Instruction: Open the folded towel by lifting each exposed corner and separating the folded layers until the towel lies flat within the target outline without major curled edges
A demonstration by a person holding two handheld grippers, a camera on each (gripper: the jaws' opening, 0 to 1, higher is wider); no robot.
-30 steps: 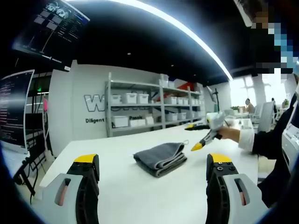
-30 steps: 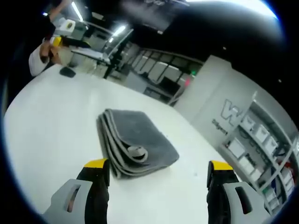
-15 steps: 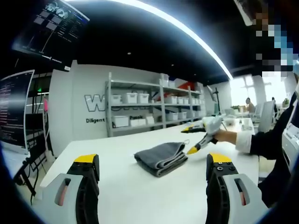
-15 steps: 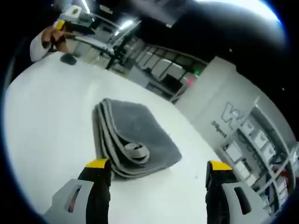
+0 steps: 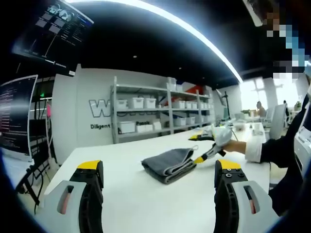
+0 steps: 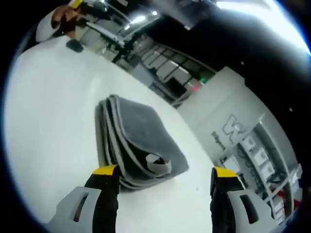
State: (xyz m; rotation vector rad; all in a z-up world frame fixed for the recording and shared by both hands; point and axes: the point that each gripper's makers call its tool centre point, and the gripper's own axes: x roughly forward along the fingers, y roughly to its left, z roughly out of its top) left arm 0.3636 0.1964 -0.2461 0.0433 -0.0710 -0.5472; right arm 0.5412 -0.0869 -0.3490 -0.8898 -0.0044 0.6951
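Lengthwise, towel [image 6: 138, 141] (still folded) runs away from right gripper [image 6: 163, 180].

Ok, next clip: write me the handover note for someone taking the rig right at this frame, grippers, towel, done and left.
Left gripper: open, empty, held back from the towel.
Right gripper: open, empty, jaws straddling the towel's near end, above its small hanging loop.
Towel: folded in stacked layers on the white table. No target outline can be made out.
Done: nothing unfolded.
Left: grip a corner, peel the layers apart, spread flat.
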